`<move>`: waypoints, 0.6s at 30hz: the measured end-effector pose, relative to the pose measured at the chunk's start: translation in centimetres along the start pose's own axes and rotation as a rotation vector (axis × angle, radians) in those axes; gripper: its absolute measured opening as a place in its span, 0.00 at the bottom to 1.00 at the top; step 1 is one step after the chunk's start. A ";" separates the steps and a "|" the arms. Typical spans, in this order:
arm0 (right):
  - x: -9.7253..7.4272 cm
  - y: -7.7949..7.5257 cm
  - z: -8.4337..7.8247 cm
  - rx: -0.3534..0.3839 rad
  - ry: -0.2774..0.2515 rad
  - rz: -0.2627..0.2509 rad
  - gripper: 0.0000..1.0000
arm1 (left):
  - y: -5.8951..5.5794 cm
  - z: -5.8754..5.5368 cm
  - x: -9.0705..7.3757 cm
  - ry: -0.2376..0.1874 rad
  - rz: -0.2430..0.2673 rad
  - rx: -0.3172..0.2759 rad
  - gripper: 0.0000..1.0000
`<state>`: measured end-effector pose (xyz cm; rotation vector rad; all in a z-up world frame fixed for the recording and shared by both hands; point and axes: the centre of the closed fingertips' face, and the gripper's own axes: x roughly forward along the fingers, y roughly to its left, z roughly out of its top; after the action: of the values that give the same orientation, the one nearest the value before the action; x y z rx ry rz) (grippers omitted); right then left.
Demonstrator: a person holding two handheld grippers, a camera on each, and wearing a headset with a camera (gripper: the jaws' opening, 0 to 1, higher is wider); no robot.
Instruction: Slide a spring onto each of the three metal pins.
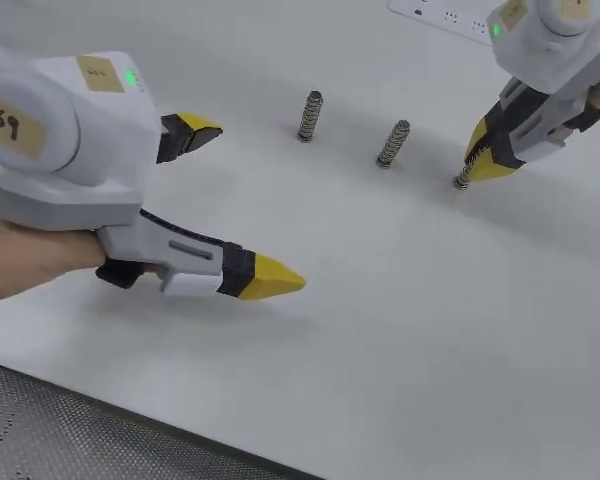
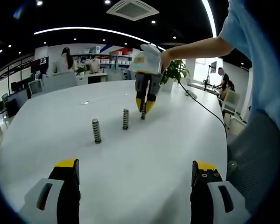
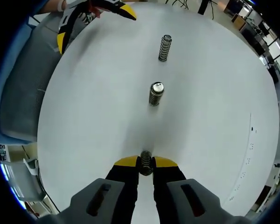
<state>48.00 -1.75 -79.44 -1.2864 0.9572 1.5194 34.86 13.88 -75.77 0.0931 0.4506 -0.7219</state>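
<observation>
Two springs (image 3: 156, 93) stand ahead of your right gripper (image 1: 485, 160), whose fingers pinch the third spring (image 3: 145, 164); any pin inside is hidden. Your left gripper (image 2: 134, 164) is spread wide, empty.

White desk (image 1: 400, 330), yellow-tipped left tongs (image 1: 258, 205) and right tongs (image 1: 480, 160).
Both tongs have white bodies, black jaws, yellow tips and a small green light. The spring (image 1: 463, 178) at the right tongs and the two other springs (image 1: 310, 115) on the desk are ringed silver-grey.
</observation>
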 end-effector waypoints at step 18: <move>0.0 0.5 0.5 0.047 -0.076 0.002 0.52 | 0.0 0.0 0.1 0.000 0.004 -0.014 0.98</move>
<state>47.35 -1.47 -79.39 -1.1867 0.9407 1.5276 34.92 13.83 -75.80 0.0806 0.4549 -0.7148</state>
